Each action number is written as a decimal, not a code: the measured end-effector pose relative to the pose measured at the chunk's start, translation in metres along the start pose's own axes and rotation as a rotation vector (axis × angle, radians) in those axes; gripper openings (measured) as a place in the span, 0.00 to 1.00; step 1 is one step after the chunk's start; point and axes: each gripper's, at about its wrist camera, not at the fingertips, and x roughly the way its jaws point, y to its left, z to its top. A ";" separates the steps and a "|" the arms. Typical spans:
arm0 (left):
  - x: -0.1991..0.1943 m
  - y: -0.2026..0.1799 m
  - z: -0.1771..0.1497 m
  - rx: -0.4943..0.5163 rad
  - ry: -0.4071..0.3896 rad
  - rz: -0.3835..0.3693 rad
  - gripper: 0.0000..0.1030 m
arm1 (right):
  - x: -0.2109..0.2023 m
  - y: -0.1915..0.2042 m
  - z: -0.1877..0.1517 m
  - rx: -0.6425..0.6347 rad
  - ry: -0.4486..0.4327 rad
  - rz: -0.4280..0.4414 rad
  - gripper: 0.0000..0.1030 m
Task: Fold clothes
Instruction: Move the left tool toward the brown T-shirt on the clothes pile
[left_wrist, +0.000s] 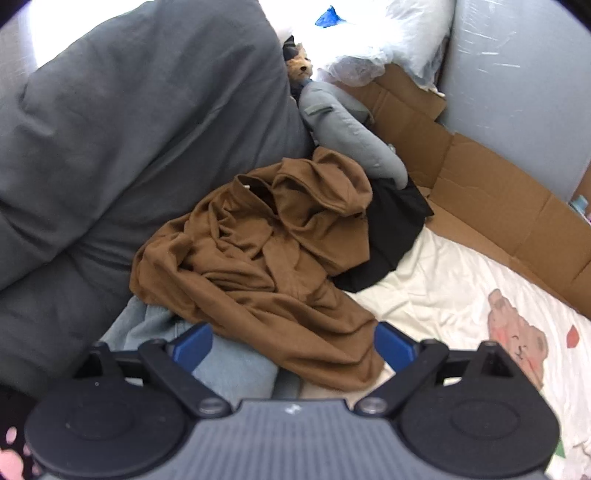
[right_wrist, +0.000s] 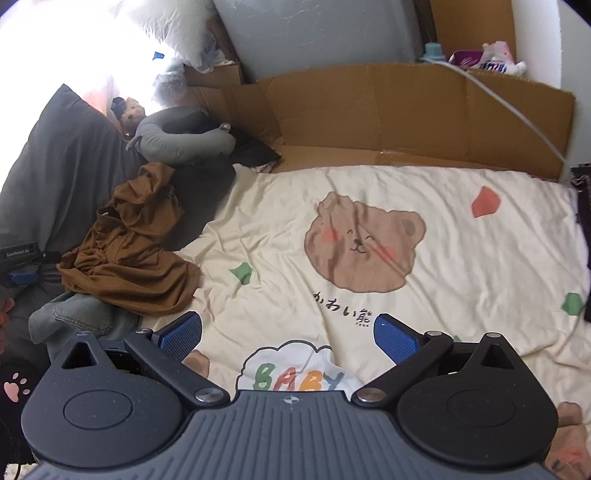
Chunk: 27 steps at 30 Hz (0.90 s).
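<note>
Both tools spread, empty; left tool (left_wrist: 293, 345) over the crumpled brown top (left_wrist: 266, 258); a blind pinch could snag the jeans (left_wrist: 229, 365) beneath.

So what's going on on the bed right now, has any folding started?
Not yet. A person holds both grippers open and empty. The left gripper hovers over the crumpled brown shirt, which lies in a heap partly on top of jeans and beside a black garment. The right gripper points at the bare bear-print sheet, which looks like the free space for folding. Nothing is gripped.
</note>
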 end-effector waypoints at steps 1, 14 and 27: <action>0.007 0.002 0.000 -0.002 0.001 -0.003 0.89 | 0.005 0.000 -0.001 -0.003 0.002 0.000 0.98; 0.069 -0.007 0.000 0.055 -0.020 0.008 0.66 | 0.052 -0.015 -0.025 0.009 0.036 0.022 0.98; 0.141 -0.024 0.013 0.066 0.027 0.040 0.68 | 0.088 -0.012 -0.041 -0.004 0.110 0.074 0.72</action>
